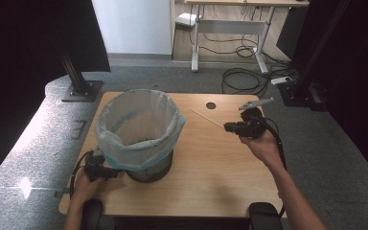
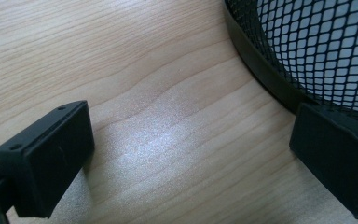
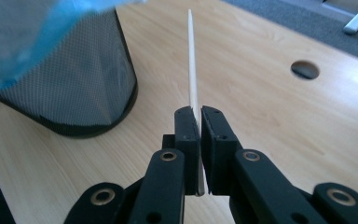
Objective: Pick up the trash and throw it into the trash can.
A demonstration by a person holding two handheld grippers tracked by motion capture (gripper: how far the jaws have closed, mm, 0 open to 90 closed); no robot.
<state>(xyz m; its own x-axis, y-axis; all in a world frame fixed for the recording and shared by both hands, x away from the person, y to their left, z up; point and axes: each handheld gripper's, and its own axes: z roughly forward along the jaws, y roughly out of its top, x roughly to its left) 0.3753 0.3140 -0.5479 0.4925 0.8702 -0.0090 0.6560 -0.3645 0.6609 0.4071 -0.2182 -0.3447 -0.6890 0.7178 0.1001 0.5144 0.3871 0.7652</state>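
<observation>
The right hand-held gripper (image 3: 199,122) pinches a thin wooden stick (image 3: 191,60) tight between its two jaws. The stick pokes out past the jaws, up in the air over the wooden surface (image 1: 206,158), toward the black mesh bin (image 1: 141,134). A light blue bag (image 1: 124,158) lines the bin. The left hand-held gripper (image 1: 106,171) has its jaws wide apart, low on the surface, with one jaw right by the bin's bottom edge.

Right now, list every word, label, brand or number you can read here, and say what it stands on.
None: no readable text.
Mesh bin and its bag: no label seen.
Wooden stick in the right gripper: no print.
Left gripper, open beside the bin: unmarked fingers.
</observation>
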